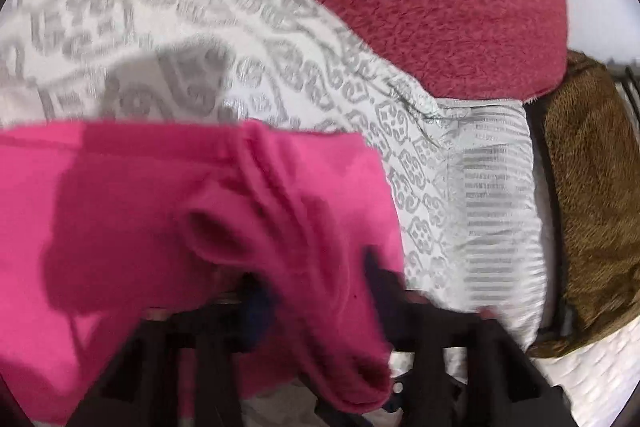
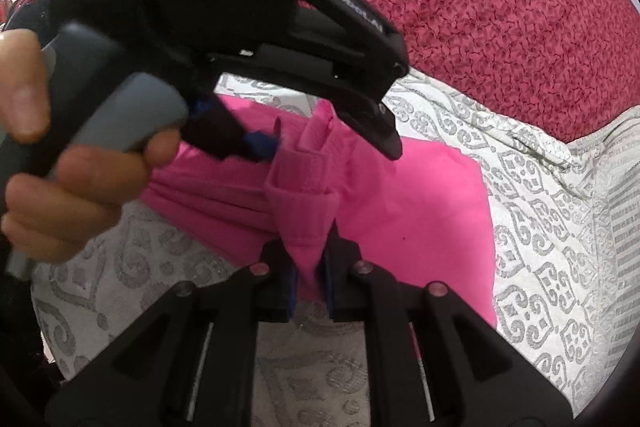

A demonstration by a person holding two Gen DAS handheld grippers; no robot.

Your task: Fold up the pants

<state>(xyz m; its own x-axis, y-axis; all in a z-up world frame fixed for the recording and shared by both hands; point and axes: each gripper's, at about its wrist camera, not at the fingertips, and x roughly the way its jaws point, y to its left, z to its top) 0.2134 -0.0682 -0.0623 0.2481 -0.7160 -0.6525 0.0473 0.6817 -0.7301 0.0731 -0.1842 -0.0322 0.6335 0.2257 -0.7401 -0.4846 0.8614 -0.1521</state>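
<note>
My worry is the left tool (image 1: 316, 291): it pinches only a bunched fold of the pink pants (image 1: 160, 207), so a pull could drag one layer loose and skew the fold. My right tool (image 2: 307, 271) is pressed together on a ribbed cuff or band. Both tools tilt down toward the bed (image 2: 560, 207), the hand (image 2: 60, 167) gripping the left handle. The pants lie on the patterned cover near the bed's end, below the red blanket (image 2: 480, 7)
</note>
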